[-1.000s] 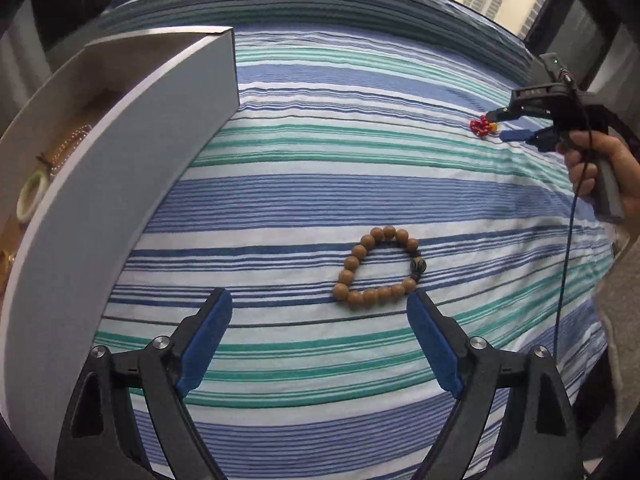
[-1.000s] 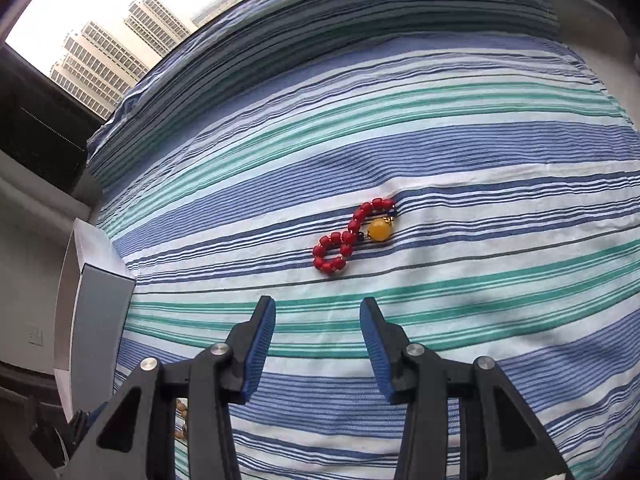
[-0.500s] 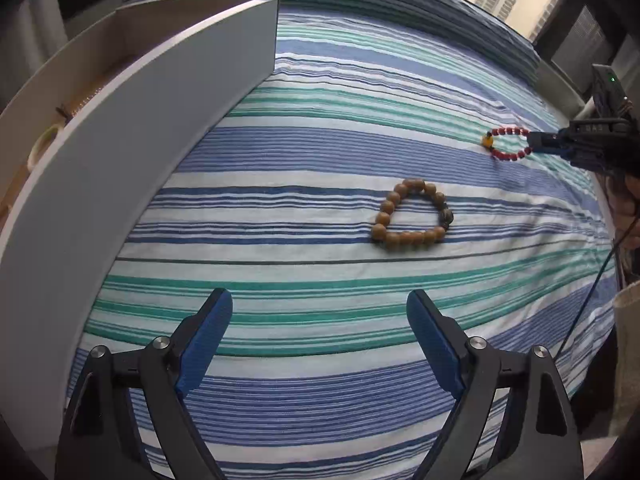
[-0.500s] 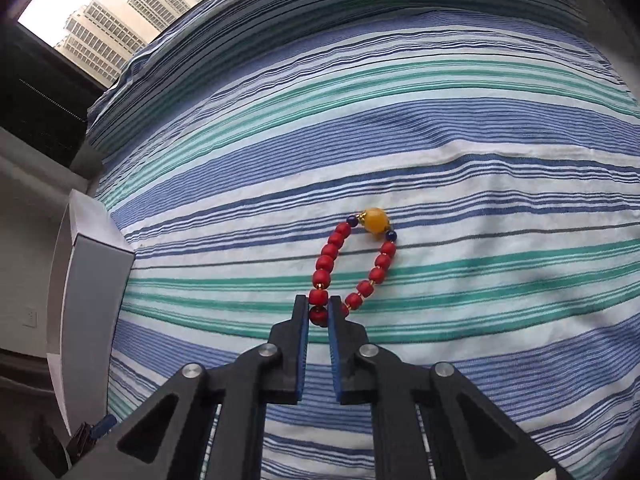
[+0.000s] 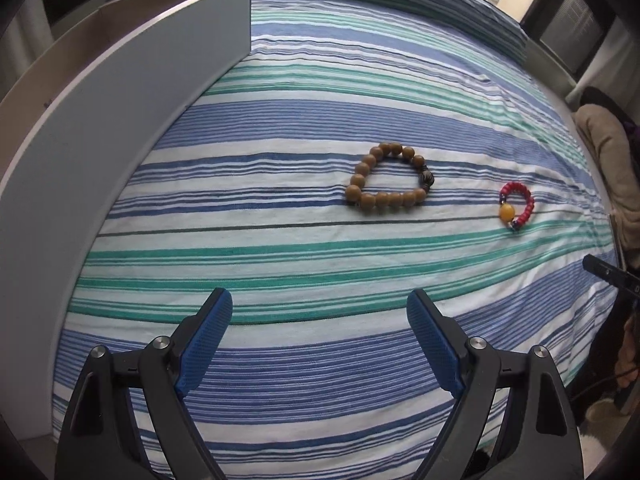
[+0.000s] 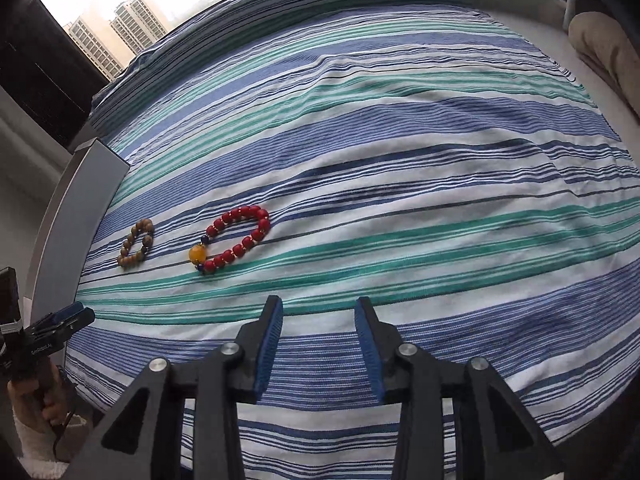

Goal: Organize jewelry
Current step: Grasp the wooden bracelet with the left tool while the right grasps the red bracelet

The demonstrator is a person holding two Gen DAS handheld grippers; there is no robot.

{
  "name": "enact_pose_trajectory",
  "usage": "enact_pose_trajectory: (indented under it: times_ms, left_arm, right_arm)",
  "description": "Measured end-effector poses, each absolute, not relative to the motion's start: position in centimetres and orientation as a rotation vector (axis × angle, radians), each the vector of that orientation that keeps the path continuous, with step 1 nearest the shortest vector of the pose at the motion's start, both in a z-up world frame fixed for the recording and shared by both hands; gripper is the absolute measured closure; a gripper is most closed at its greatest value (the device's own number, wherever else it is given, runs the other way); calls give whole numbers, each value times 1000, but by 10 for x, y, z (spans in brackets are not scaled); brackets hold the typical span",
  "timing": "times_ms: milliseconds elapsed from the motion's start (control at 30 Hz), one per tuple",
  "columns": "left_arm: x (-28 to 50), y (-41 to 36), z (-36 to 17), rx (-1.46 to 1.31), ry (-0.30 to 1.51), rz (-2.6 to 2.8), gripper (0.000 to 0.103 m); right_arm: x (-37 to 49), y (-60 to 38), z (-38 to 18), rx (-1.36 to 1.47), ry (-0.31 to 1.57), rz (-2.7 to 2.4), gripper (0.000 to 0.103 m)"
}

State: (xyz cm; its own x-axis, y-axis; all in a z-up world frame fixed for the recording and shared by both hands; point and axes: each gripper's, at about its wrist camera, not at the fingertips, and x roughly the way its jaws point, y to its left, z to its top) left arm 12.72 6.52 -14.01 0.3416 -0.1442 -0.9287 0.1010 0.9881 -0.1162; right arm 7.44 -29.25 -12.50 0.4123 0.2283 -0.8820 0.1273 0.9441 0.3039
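Observation:
A brown wooden bead bracelet lies flat on the striped bedsheet; it also shows in the right wrist view. A red bead bracelet with a yellow bead lies to its right, seen larger in the right wrist view. My left gripper is open and empty, well short of the wooden bracelet. My right gripper is open and empty, pulled back from the red bracelet. The left gripper also shows at the left edge of the right wrist view.
A white open box stands at the left edge of the bed, its inside hidden now; it shows in the right wrist view. A beige cushion sits beyond the bed's right side. A window with towers is behind.
My right gripper let go of the red bracelet, opened and drew back; the bracelet now lies nearer the wooden one. My left gripper drew back and lowered, so the box's inside is hidden.

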Motion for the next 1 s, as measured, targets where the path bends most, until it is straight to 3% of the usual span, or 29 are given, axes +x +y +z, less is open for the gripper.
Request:
enact_pose_trajectory:
  times_ms: [500,700,1000]
  left_arm:
    - [143,12,-131,132,1226,-228,13]
    - [163,-19,-123,165,1217,-368,13]
    - [203,-44,-150,193,1318,-415,14]
  right_arm:
    - [72,-226,-118,164,1176,272,64]
    - [101,-201,-110,-40,1149,393,64]
    - [148,-177,-130,-94,1219,490,64]
